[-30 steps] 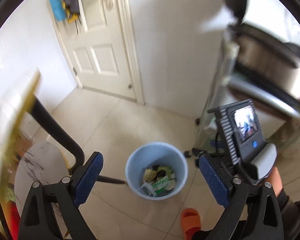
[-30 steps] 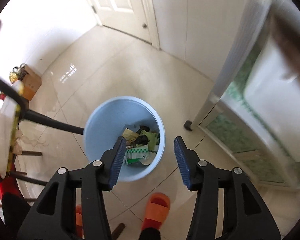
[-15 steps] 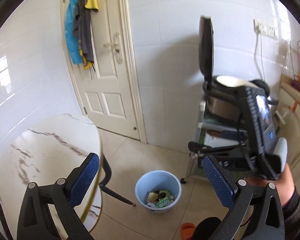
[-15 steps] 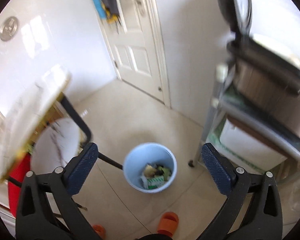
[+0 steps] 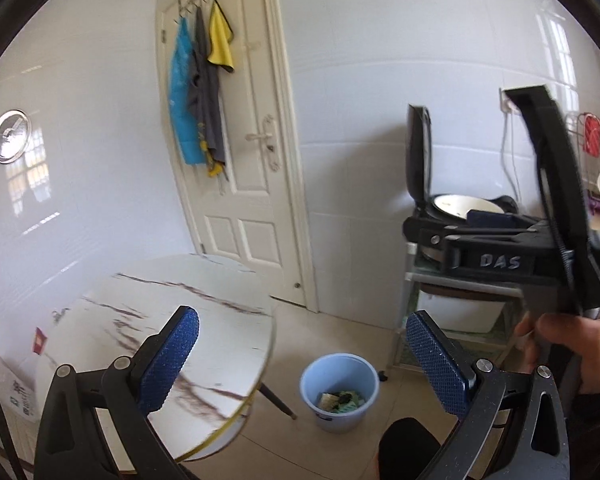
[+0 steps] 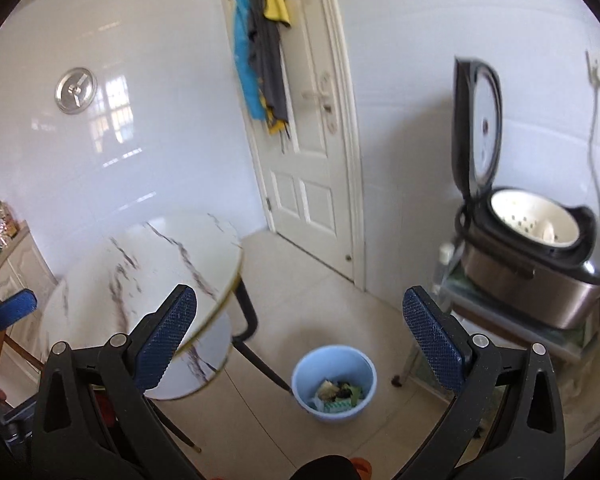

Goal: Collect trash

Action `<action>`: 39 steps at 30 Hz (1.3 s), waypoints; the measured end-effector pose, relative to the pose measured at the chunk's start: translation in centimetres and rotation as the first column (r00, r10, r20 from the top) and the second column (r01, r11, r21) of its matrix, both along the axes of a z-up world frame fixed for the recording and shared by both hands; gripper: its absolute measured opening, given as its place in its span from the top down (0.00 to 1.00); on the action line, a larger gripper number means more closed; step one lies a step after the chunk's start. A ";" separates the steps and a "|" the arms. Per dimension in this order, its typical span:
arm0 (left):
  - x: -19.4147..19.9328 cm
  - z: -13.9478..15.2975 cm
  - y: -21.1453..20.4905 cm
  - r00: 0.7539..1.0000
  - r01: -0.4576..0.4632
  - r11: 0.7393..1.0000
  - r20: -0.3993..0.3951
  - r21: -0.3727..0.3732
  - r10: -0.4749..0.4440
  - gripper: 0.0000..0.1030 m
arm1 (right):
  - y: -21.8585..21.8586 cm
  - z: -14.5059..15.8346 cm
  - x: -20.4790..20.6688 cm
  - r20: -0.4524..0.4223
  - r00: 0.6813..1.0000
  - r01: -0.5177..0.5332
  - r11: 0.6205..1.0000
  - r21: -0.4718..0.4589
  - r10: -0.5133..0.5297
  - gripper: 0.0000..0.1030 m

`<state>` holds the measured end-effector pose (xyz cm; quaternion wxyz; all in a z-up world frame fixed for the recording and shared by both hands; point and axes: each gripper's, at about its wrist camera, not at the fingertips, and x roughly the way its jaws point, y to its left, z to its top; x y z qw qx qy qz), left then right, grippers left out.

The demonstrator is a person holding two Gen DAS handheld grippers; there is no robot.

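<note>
Both grippers, left (image 5: 300, 356) & right (image 6: 300, 336), spread wide w/ nothing between. Trash sits in blue bin (image 6: 334, 384) well below/ahead. Risk: a low swing could clip the marble table (image 5: 168, 320) edge.

Bin (image 6: 334, 384): on the floor (image 6: 320, 292), lower centre of the frame, trash (image 6: 336, 394) inside it. Round bench (image 6: 152, 276): left of the bin, its leg (image 6: 256, 354) reaching the floor just beside the bin. Door (image 6: 308, 128): behind the bin, upper centre, cloths (image 6: 260, 44) hung on it. Rice cooker (image 6: 532, 256): right of the frame, on a rack (image 6: 500, 320), lid (image 6: 476, 128) standing upright. Round plate (image 6: 76, 90): on the wall, upper left. Cabinet (image 6: 8, 264): far left edge.
</note>
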<state>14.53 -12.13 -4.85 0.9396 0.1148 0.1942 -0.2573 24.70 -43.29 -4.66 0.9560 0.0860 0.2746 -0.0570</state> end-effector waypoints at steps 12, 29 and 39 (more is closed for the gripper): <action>-10.6 6.0 13.1 0.940 -0.266 0.948 0.171 -0.175 0.295 0.00 | 12.4 8.2 -4.2 0.214 0.962 -0.141 0.980 -0.143 0.170 0.00; -20.2 7.7 17.6 0.822 -0.410 0.863 0.291 -0.296 0.490 0.00 | 21.6 8.9 -9.1 0.425 0.868 -0.164 0.956 -0.243 0.257 0.00; -15.9 4.6 12.9 0.815 -0.420 0.862 0.299 -0.283 0.496 0.00 | 21.7 8.3 -9.7 0.420 0.872 -0.167 0.959 -0.230 0.252 0.00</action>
